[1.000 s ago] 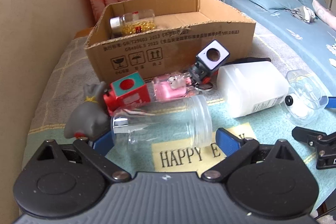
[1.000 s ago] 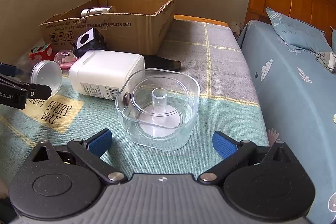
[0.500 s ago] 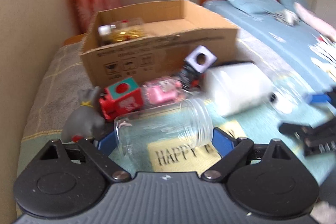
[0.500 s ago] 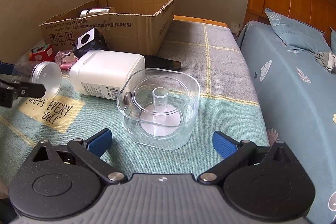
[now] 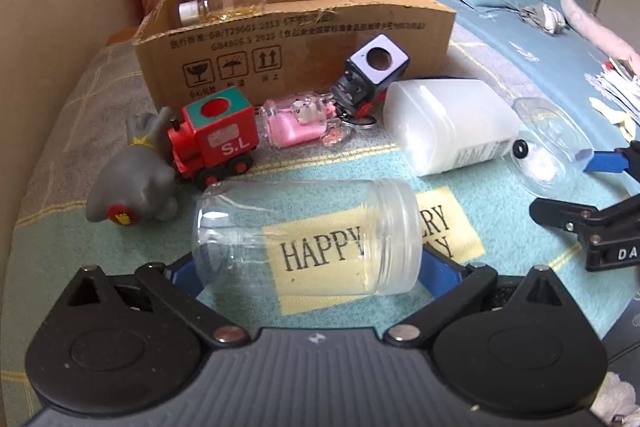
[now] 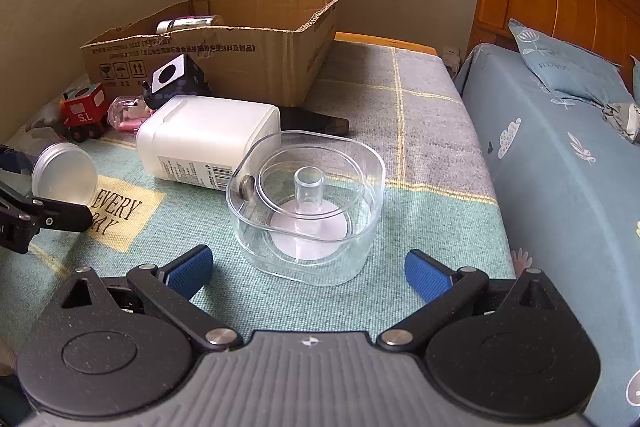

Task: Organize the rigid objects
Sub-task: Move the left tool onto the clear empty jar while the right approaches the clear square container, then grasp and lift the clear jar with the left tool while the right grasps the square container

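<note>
My left gripper (image 5: 308, 269) is shut on a clear plastic jar (image 5: 304, 239), held sideways above the mat; it also shows in the right wrist view (image 6: 64, 173). A cardboard box (image 5: 296, 39) stands beyond, holding a small bottle (image 5: 220, 5). My right gripper (image 6: 306, 267) is open, its blue pads either side of a clear square container (image 6: 308, 203) on the mat, not touching it. A white plastic bottle (image 5: 448, 125) lies on its side between the two.
In front of the box lie a grey toy (image 5: 132, 183), a red toy train (image 5: 216, 139), a pink-filled bottle (image 5: 300, 121) and a black-and-white cube (image 5: 376, 67). A bed (image 6: 560, 155) runs along the right. A wall is at the left.
The left gripper has lifted the clear jar off the mat and swung slightly; the view now looks down more on the toys. The right gripper has stayed still.
</note>
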Action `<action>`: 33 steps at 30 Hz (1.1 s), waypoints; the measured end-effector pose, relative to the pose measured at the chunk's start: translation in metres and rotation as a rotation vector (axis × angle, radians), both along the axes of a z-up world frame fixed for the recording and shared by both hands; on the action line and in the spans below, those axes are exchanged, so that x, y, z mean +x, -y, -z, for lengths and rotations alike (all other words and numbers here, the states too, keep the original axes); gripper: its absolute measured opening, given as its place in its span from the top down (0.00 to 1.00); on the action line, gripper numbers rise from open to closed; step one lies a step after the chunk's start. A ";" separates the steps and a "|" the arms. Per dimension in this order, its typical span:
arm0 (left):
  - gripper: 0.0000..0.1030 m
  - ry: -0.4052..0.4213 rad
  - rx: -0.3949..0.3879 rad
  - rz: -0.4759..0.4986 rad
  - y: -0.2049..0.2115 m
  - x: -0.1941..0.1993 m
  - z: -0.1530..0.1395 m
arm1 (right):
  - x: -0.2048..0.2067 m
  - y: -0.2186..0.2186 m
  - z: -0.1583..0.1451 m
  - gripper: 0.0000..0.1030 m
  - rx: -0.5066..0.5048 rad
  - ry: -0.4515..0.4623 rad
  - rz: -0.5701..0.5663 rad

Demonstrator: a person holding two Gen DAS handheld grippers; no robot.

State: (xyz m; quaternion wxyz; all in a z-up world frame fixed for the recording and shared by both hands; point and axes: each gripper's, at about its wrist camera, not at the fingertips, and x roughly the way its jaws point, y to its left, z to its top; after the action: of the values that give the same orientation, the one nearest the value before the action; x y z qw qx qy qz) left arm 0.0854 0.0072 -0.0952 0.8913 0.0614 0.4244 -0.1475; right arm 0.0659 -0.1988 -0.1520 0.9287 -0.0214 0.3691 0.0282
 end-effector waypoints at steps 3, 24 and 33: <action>0.00 -0.014 0.005 -0.021 0.001 0.001 -0.001 | 0.003 0.001 0.001 0.00 0.001 0.006 -0.007; 0.01 -0.006 0.064 -0.065 0.000 -0.003 -0.006 | 0.014 0.017 0.000 0.00 -0.004 -0.005 0.052; 0.01 0.024 0.062 -0.044 0.008 -0.006 -0.014 | 0.027 0.006 -0.001 0.00 -0.028 -0.013 0.023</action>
State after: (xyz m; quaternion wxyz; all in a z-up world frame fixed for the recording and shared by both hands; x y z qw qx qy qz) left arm 0.0793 -0.0011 -0.0813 0.8970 0.0815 0.4193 -0.1137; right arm 0.0926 -0.2044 -0.1506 0.9262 -0.0302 0.3755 0.0123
